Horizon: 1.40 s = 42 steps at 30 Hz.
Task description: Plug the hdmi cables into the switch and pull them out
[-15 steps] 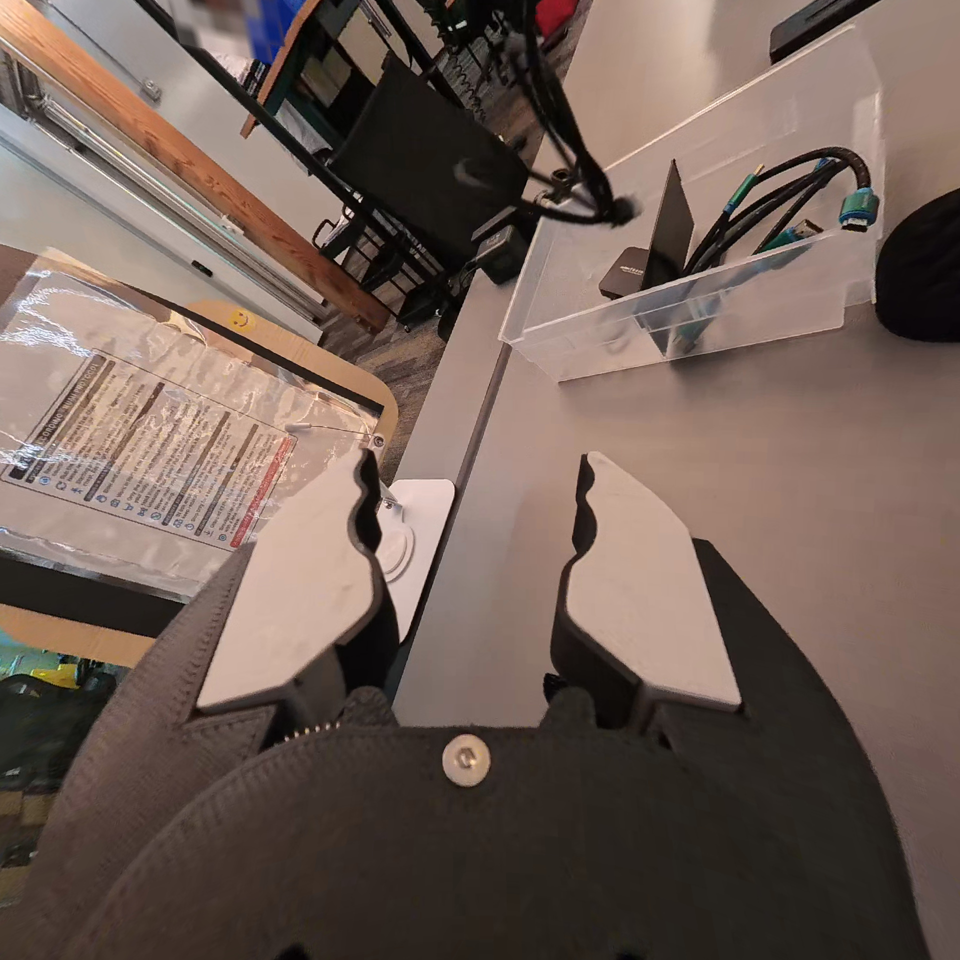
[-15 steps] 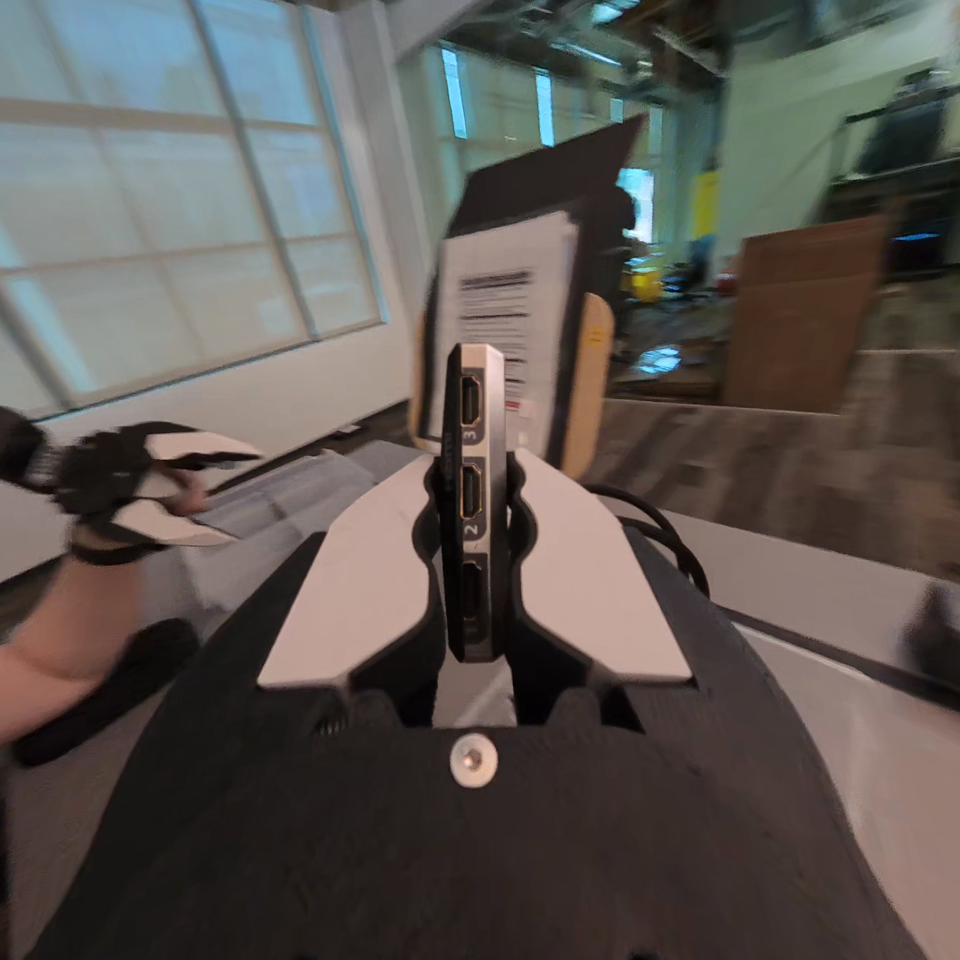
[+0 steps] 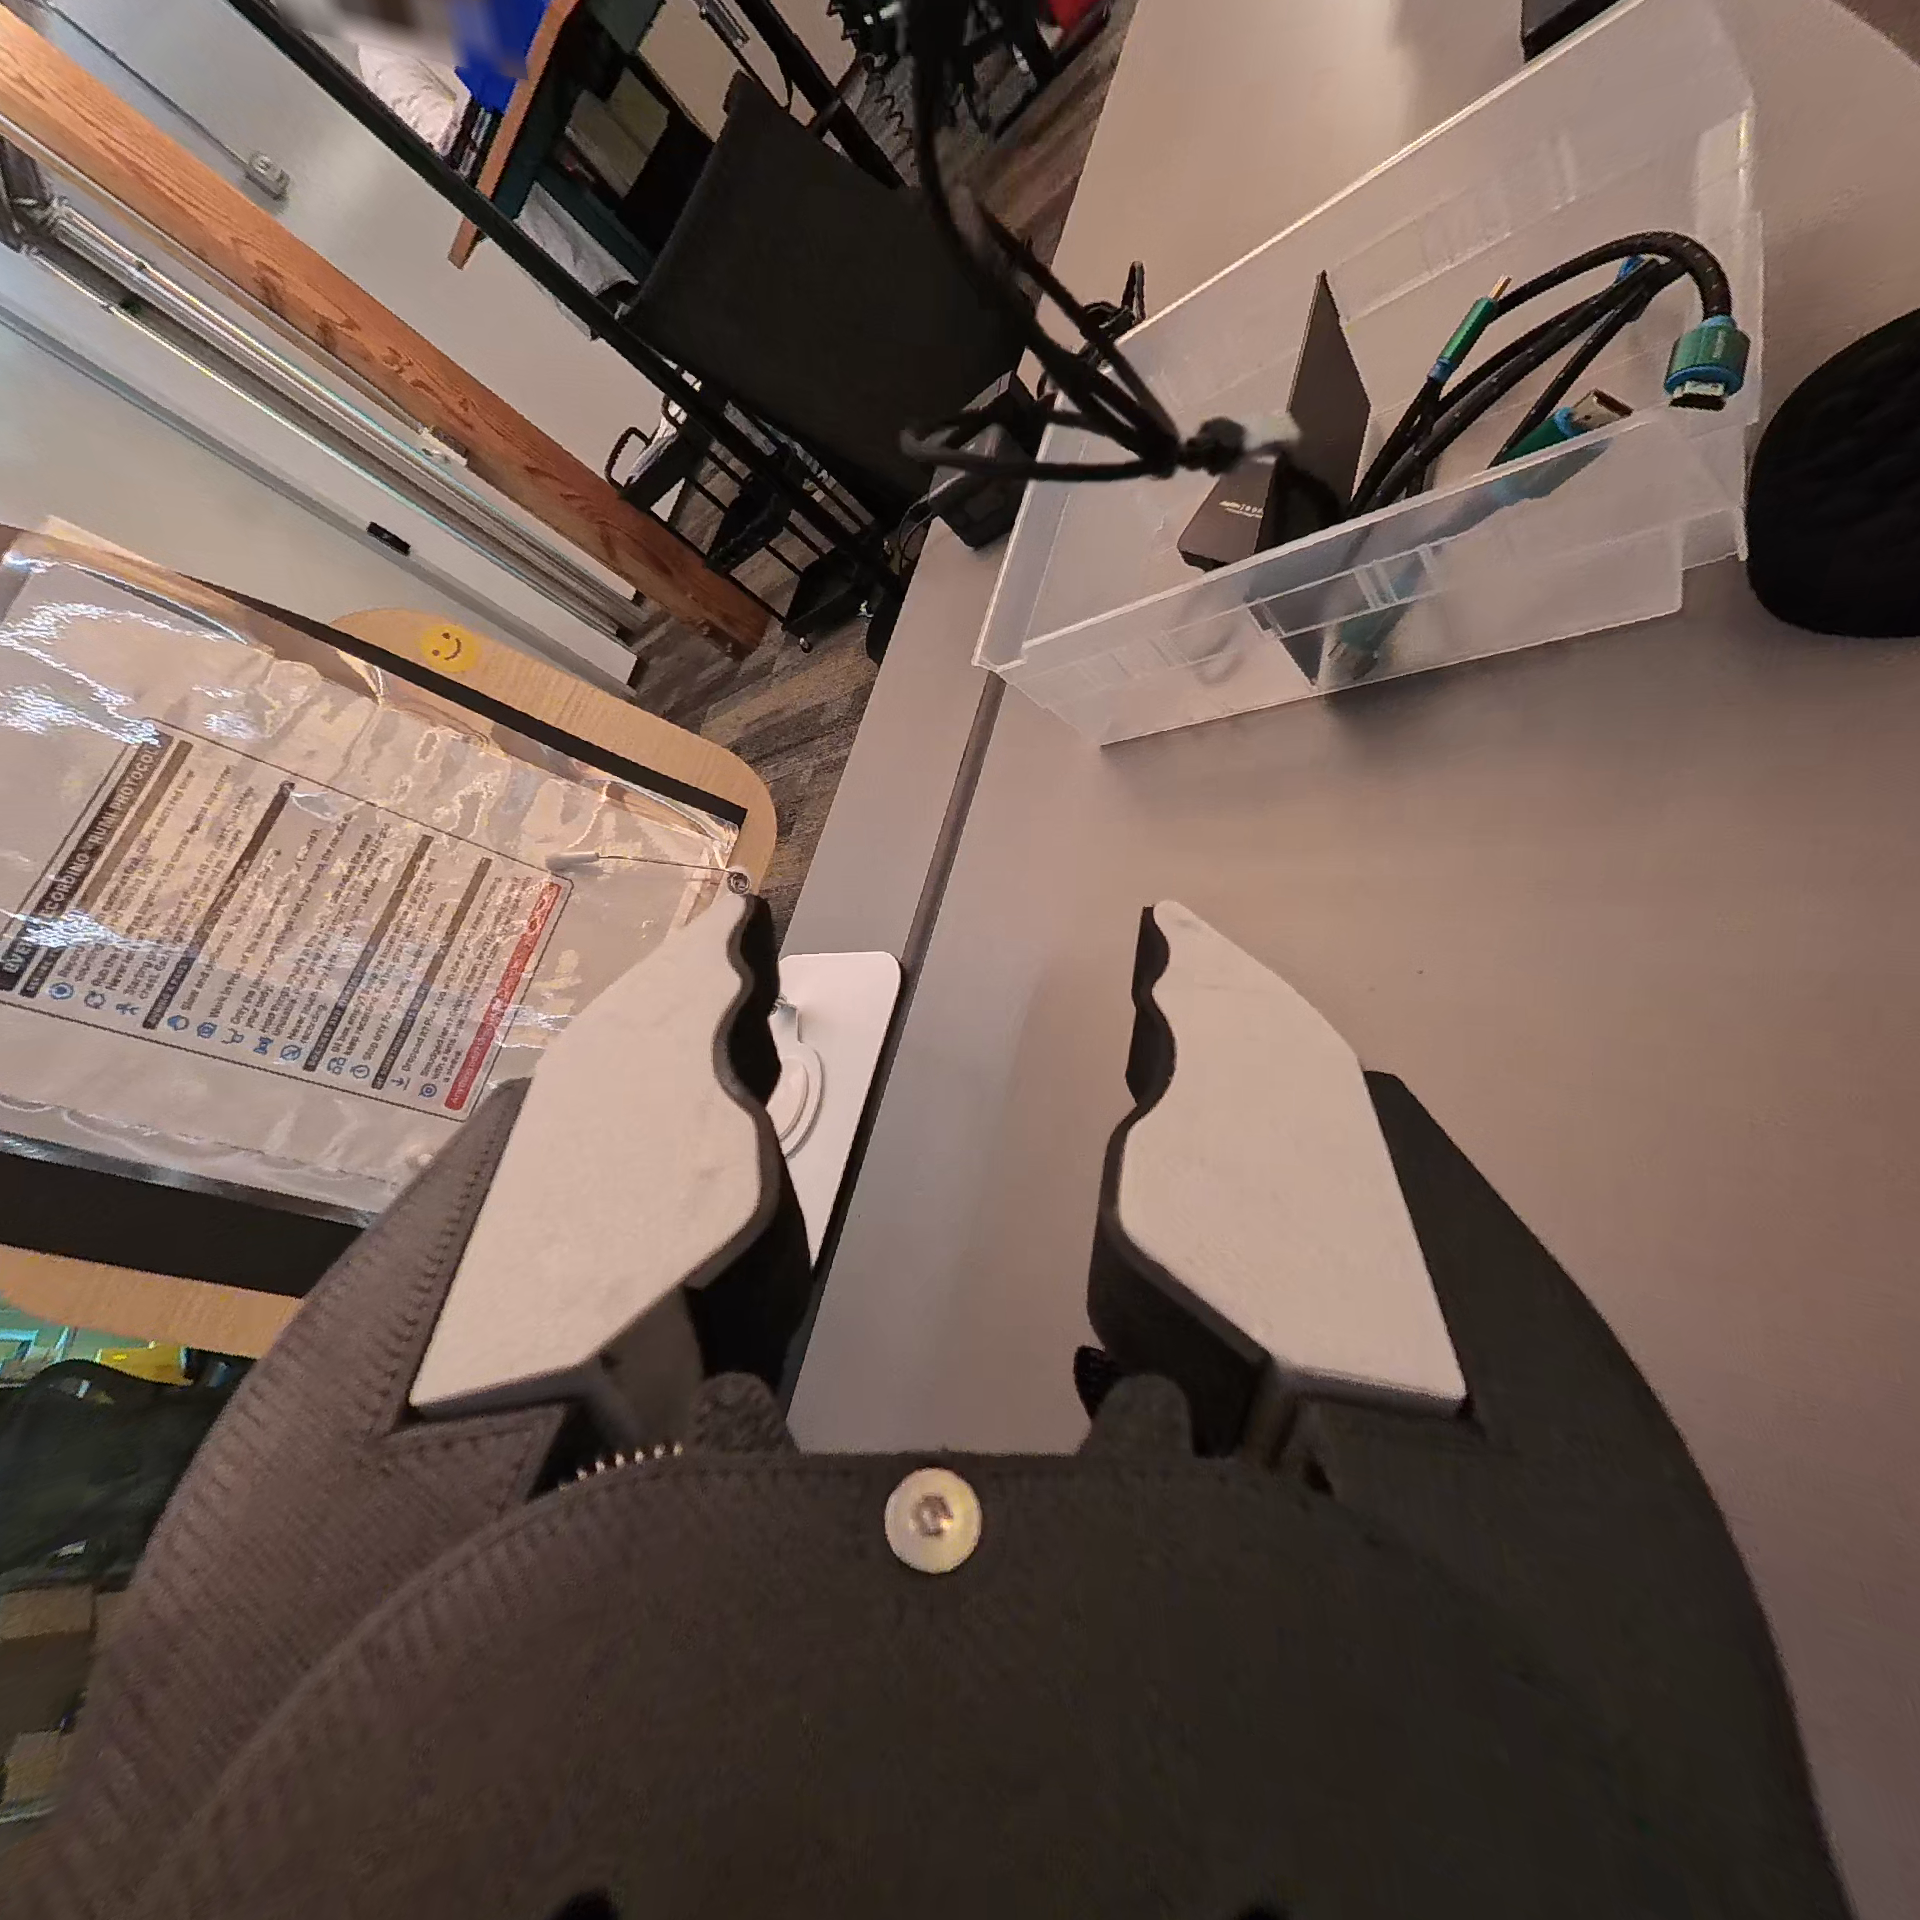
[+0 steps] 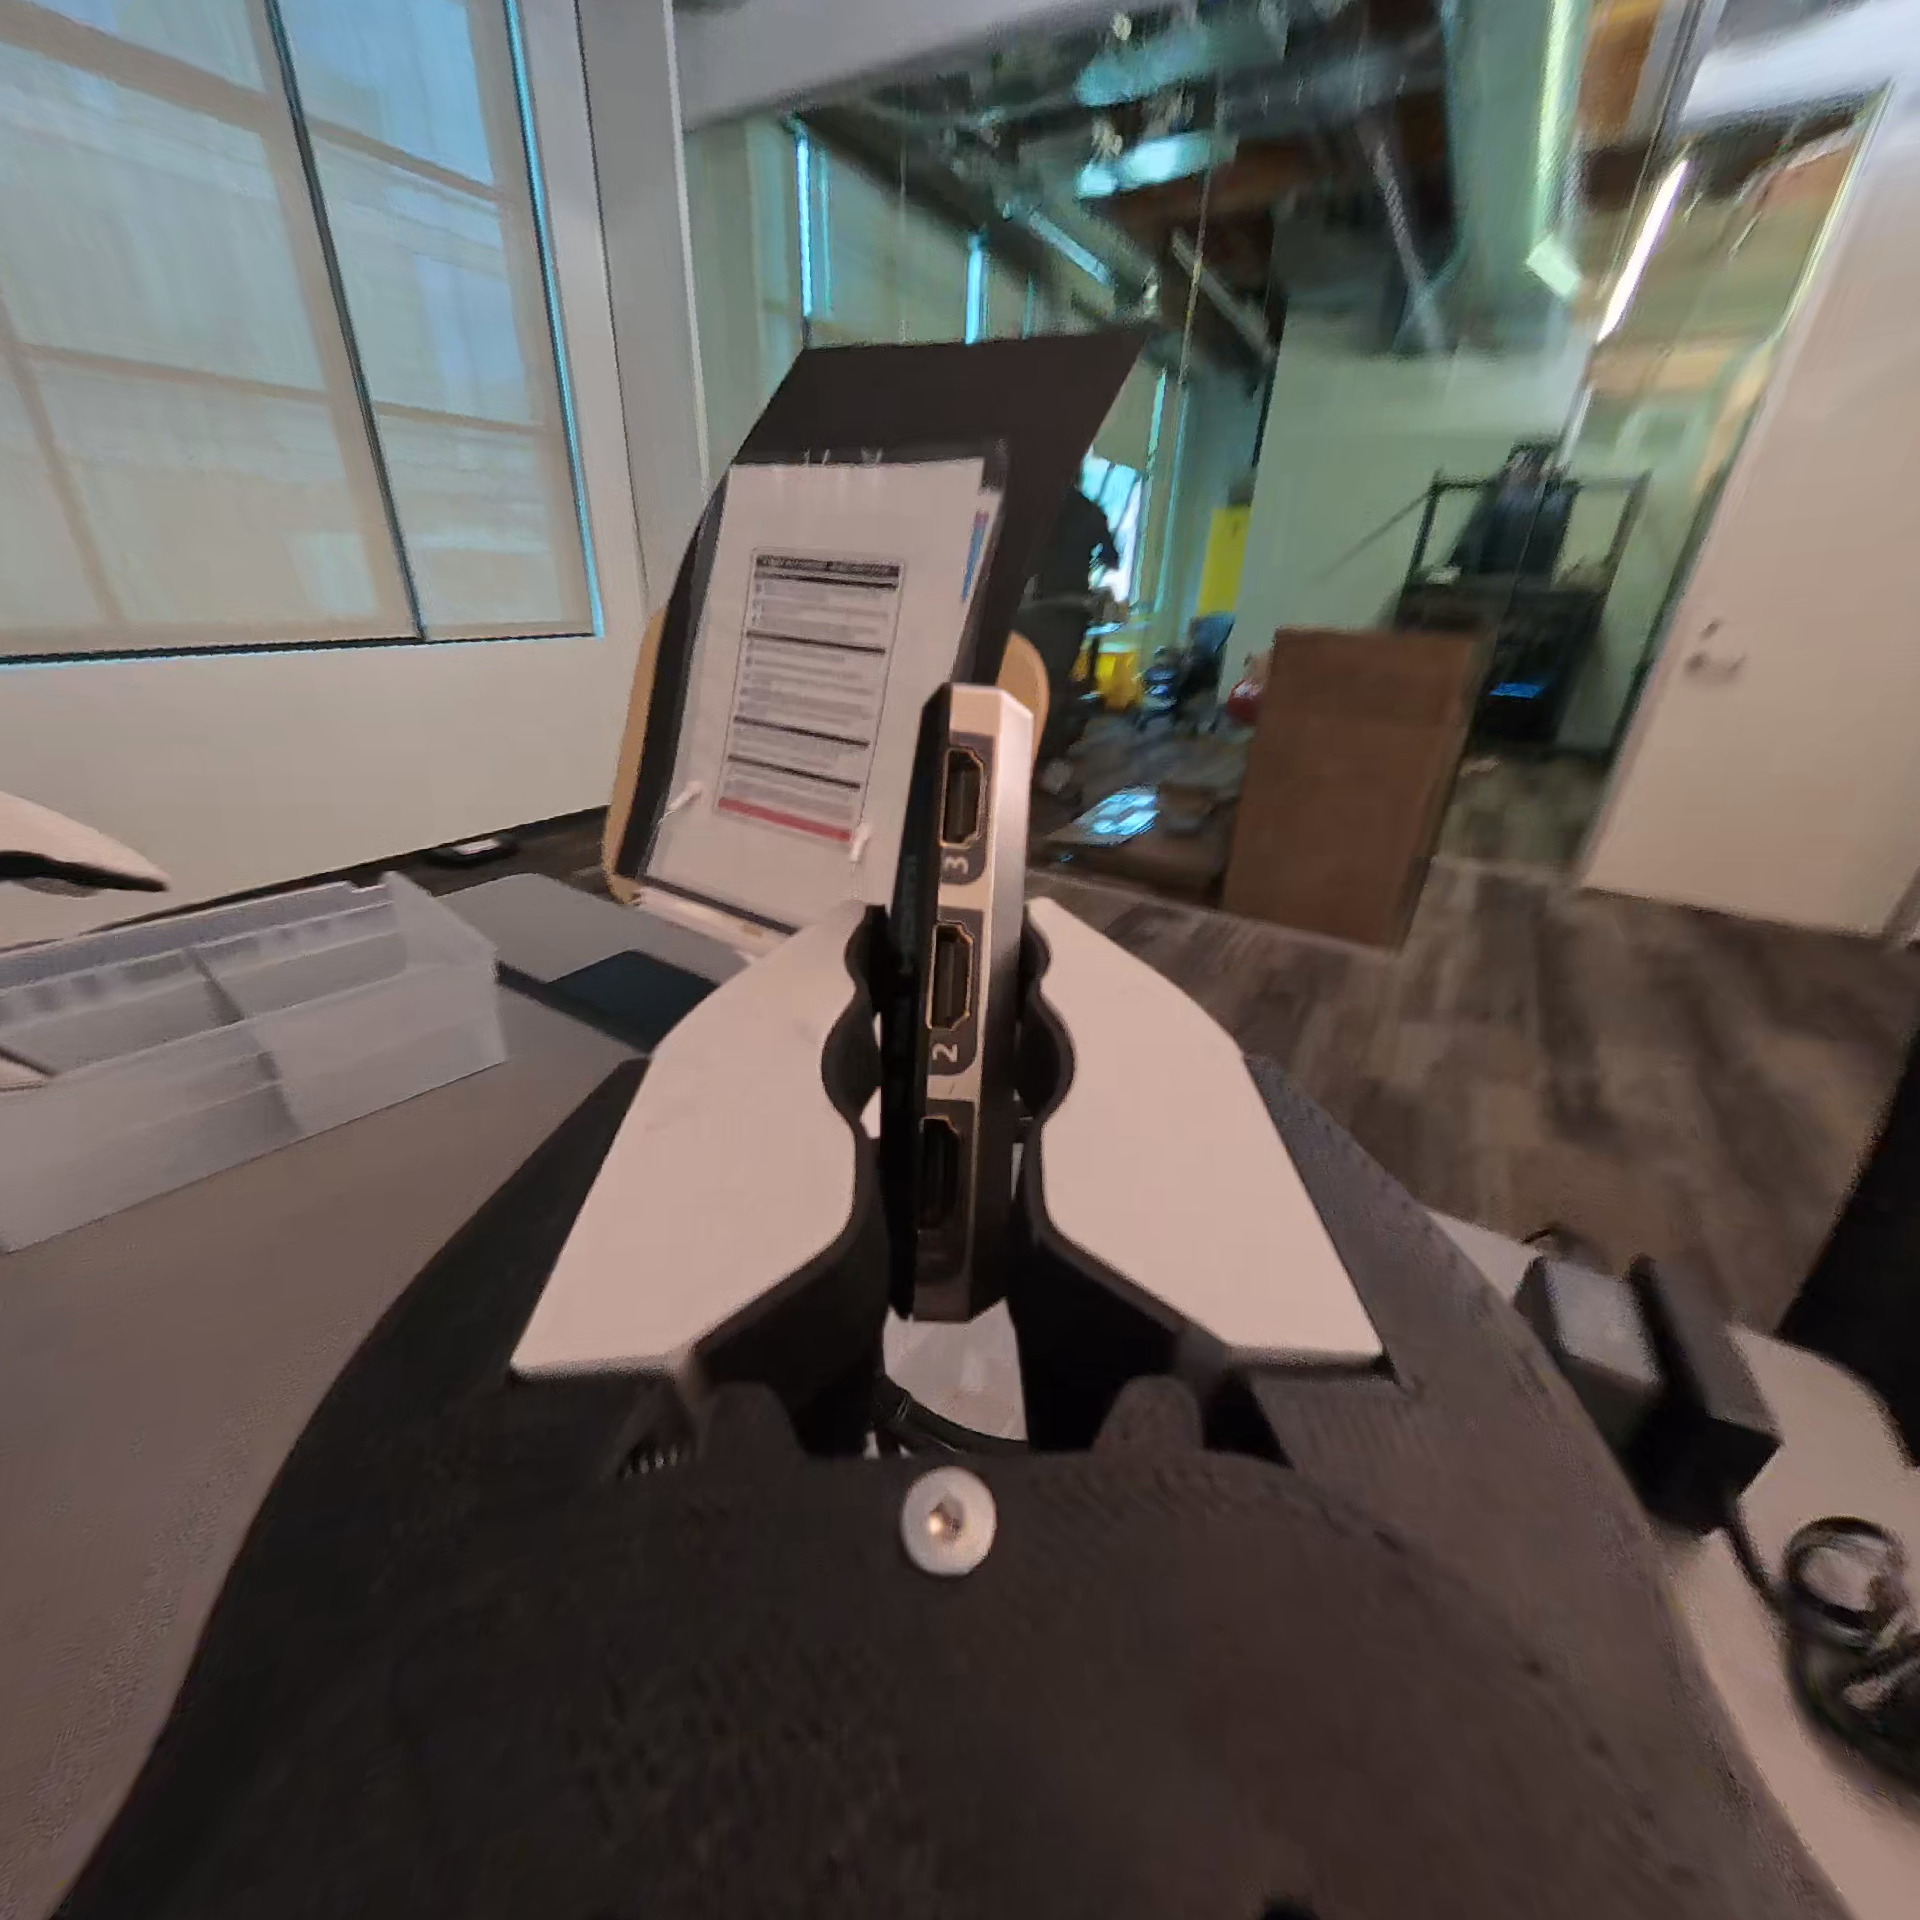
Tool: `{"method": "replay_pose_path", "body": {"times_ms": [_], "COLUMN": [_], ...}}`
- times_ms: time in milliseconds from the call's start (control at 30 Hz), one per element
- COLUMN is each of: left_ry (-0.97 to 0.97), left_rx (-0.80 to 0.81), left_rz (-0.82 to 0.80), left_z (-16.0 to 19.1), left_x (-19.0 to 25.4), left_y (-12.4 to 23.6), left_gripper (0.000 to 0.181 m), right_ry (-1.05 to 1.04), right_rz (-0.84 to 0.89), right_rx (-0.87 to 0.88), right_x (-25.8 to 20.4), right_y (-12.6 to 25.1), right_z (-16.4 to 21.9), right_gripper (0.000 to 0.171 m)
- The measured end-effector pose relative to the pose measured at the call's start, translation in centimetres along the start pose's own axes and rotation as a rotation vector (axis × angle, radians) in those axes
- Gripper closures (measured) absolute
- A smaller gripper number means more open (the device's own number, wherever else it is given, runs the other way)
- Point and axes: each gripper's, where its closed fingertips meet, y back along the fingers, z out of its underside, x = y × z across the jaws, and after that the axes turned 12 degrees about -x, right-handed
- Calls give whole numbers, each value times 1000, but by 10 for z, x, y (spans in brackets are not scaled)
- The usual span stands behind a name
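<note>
My right gripper is shut on the HDMI switch, a slim black and silver box held upright on its edge, with three empty ports facing me. My left gripper is open and empty above the grey table. Black HDMI cables with teal plugs lie in a clear plastic bin at the far right of the left wrist view, well ahead of the left gripper. A black box lies in the same bin. The tip of the left gripper shows at the right wrist view's left edge.
A laminated sheet on a black stand stands left of the table; it also shows in the right wrist view. A black rounded object sits right of the bin. A black power adapter with coiled cord lies at the right. The clear bin sits to the left.
The right gripper has swung with the switch, so the bin and stand now show differently and the left gripper has slid to the frame's edge. The left gripper has barely moved.
</note>
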Motion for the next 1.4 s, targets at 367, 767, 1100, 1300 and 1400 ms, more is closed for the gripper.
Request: {"method": "replay_pose_path", "body": {"times_ms": [367, 767, 1100, 1300, 1400], "left_ry": [-19, -43, -66, -40, -8], "left_rx": [-19, -48, -72, -61, -77], "left_rz": [-3, 8, 11, -27, -86], "left_z": [2, 5, 6, 8, 17], "left_x": [3, 9, 14, -1, -22], "left_y": [-1, -4, -9, 4, 17], "left_gripper": [116, 117, 118, 118, 117], "right_ry": [85, -669, -619, -372, -335], "right_rz": [-70, -260, -85, 111, 144], "right_rx": [-332, -685, -746, -718, -627], "right_x": [0, 8, 30, 63, 73], "right_y": [-27, -78, -89, -65, -43], "right_z": [67, 186, 215, 198, 171], "right_gripper": [148, 148, 138, 126, 127]}}
